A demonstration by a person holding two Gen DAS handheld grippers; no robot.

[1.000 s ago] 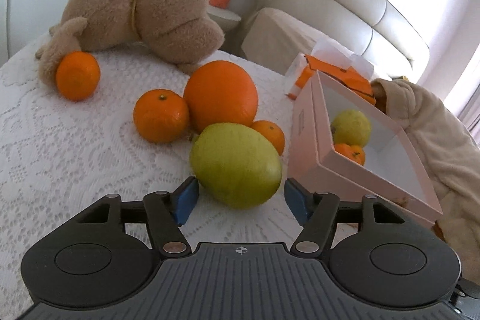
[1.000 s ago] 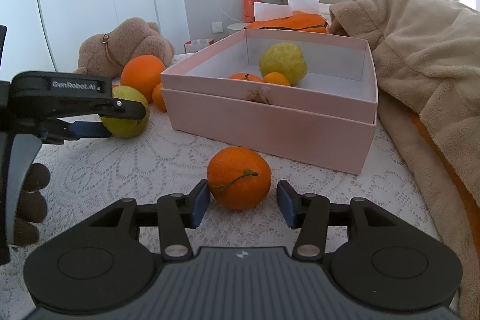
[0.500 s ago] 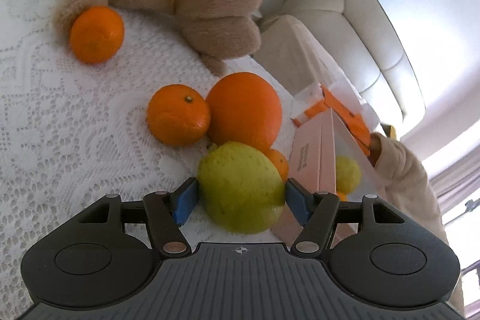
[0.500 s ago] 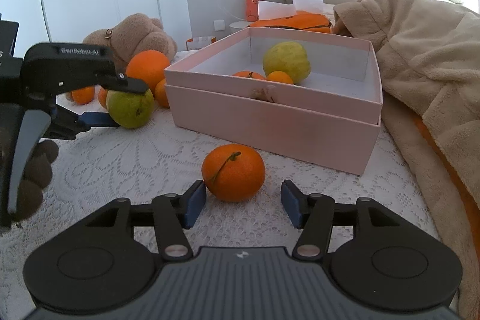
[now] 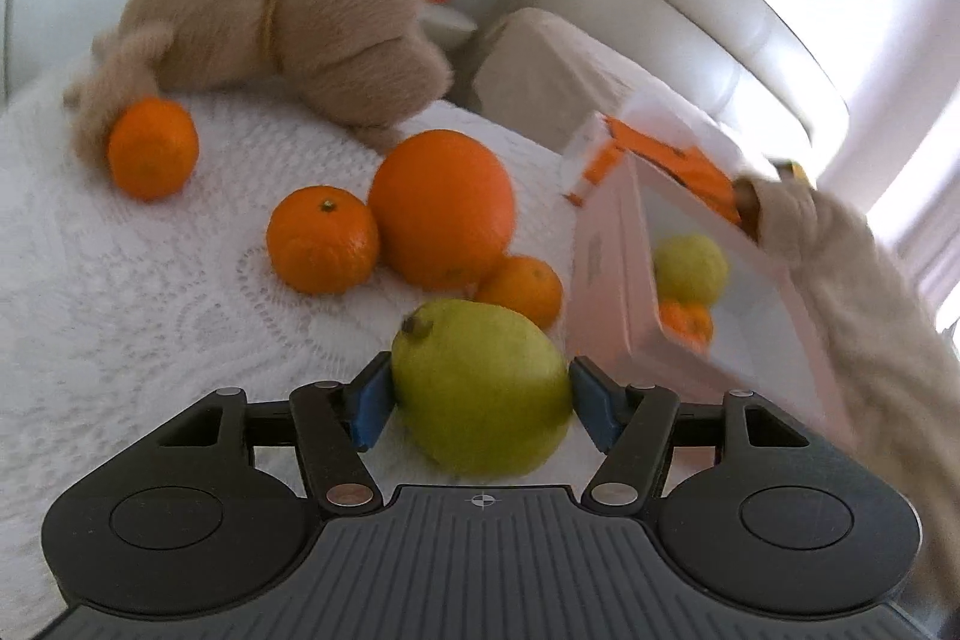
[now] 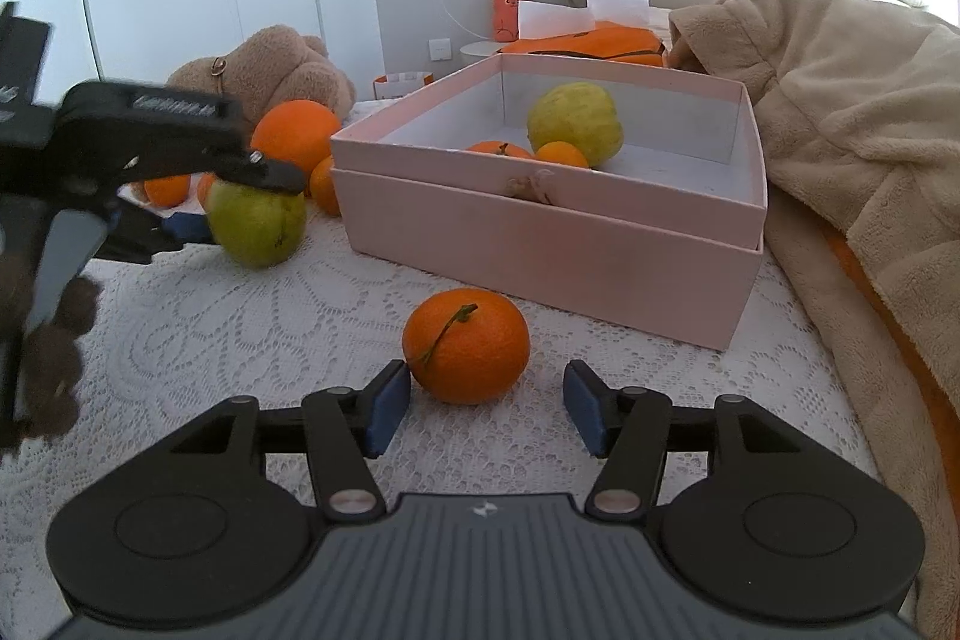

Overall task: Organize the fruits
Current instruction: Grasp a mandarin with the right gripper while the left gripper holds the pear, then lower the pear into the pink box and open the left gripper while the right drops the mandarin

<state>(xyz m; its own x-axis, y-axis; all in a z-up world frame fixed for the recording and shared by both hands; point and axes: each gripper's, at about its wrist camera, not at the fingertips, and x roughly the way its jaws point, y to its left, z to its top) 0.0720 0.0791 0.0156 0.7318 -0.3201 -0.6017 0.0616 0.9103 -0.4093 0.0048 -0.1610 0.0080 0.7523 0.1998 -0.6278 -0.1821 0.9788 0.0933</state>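
Legible lettering: none; the left gripper [image 6: 240, 214], seen from the right wrist view, carries a pale printed strip on its upper black arm, smeared by motion and unreadable; the right gripper [image 6: 485, 409] bears a small pale emblem at the centre of its ribbed grey body, no letters; in the left wrist view the left gripper body shows a small round cross mark at the same spot, no letters; the pink box [image 6: 540, 244] shows a faint mark on its end face in that view, too blurred to read.
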